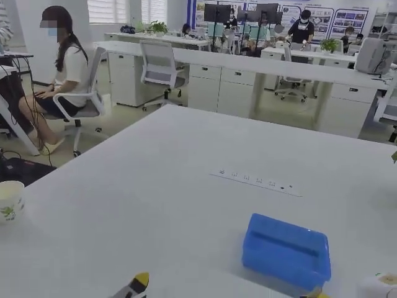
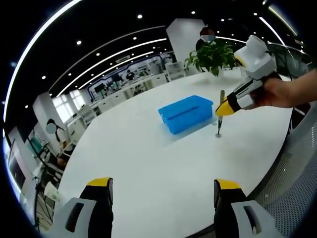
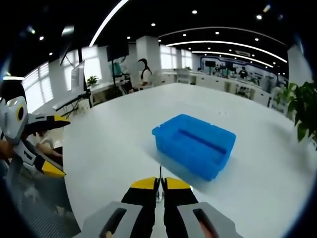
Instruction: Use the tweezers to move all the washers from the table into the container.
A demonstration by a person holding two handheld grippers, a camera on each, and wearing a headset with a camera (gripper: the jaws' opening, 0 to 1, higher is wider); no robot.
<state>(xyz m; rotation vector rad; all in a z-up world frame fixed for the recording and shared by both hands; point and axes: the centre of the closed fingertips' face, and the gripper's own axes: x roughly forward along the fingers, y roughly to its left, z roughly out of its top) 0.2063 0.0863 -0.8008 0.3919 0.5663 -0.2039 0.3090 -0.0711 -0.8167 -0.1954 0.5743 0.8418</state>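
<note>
1. Blue, rectangular and open-topped, the plastic container (image 1: 285, 248) sits on the wide white table (image 1: 155, 205), toward the near right in the head view.
2. In its own view, the right gripper (image 3: 159, 182) has its black, yellow-tipped jaws pressed together on the thin metal tweezers (image 3: 159, 173). They show as a sliver in the slit between the jaws, aimed toward the container (image 3: 194, 144) just ahead.
3. In the left gripper view the right gripper (image 2: 224, 107) comes in from the right, carried by a bare hand (image 2: 277, 91). The tweezers (image 2: 219, 121) hang nearly upright from it.
4. Their points rest on the tabletop just beside one corner of the container (image 2: 187, 113), apart from its wall.
5. Whether a washer lies under the points is too small to tell.
6. The left gripper (image 2: 163, 184) has its jaws spread wide with nothing between them. It is low over bare tabletop and well apart from the container.
7. In the right gripper view the left gripper (image 3: 58, 145) sits at the left edge, its jaws likewise parted.
8. In the head view one yellow-tipped finger (image 1: 139, 282) of a gripper pokes up at the bottom edge, left of the container.
9. A recessed white socket strip (image 1: 257, 181) lies in the tabletop beyond the container, and a pale patterned bowl (image 1: 9, 205) stands at the table's left edge.
10. A leafy green potted plant (image 2: 213, 54) stands at the far end of the table in the left gripper view.
11. Beyond the table, to the left, a person (image 1: 68, 68) in a white top sits on a grey office chair (image 1: 93, 102).
</note>
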